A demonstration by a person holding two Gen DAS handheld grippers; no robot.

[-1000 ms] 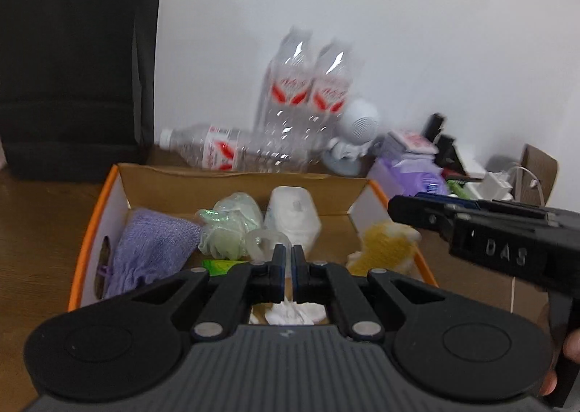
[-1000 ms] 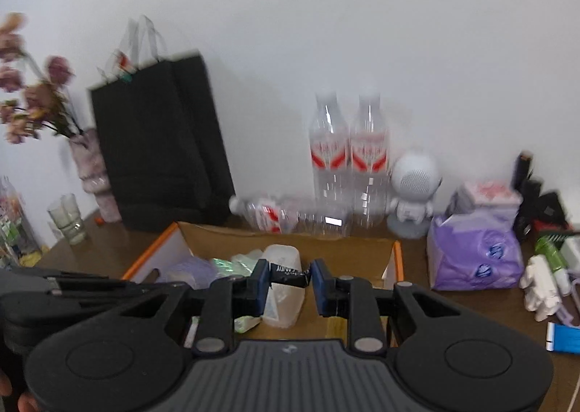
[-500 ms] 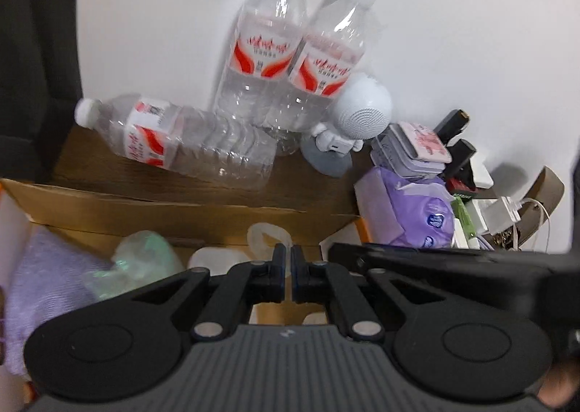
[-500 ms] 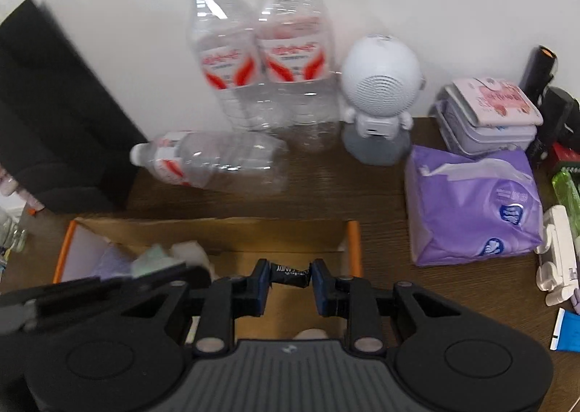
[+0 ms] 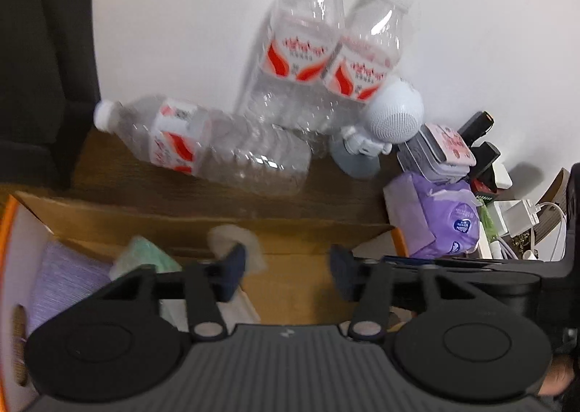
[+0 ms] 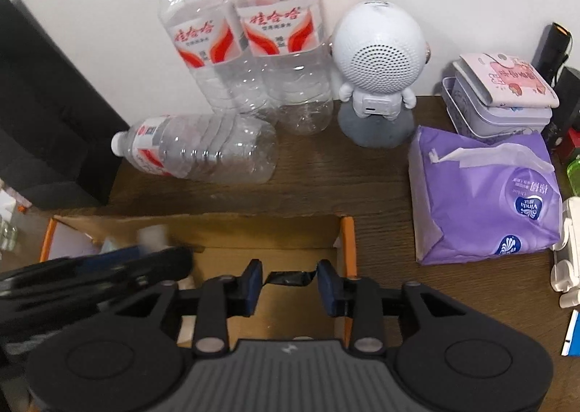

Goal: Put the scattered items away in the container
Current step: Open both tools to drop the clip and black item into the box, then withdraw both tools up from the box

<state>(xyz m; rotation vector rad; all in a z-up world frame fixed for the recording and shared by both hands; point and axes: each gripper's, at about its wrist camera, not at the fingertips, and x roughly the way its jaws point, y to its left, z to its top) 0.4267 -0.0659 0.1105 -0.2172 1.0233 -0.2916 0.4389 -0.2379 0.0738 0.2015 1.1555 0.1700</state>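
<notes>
An open cardboard box (image 5: 203,227) with orange edges is the container; it also shows in the right wrist view (image 6: 347,241). It holds a purple cloth (image 5: 65,278), a green mesh item (image 5: 145,259) and a white object (image 5: 232,238). My left gripper (image 5: 286,276) is open over the box; whether it is empty is not clear. My right gripper (image 6: 288,285) hovers over the box's right part with a small black packet (image 6: 290,278) between its fingers, which stand wider than the packet. My left gripper's body (image 6: 90,278) crosses the right wrist view.
Two upright water bottles (image 6: 246,46) and one lying bottle (image 6: 203,151) stand behind the box by the wall. A white robot-shaped speaker (image 6: 377,64), a purple tissue pack (image 6: 485,198), tins (image 6: 504,96) and small clutter sit to the right. A black bag (image 6: 43,104) stands left.
Both grippers have moved forward and tilted down over the box. My left gripper has opened wide. My right gripper's fingers have spread and the black packet is slipping free.
</notes>
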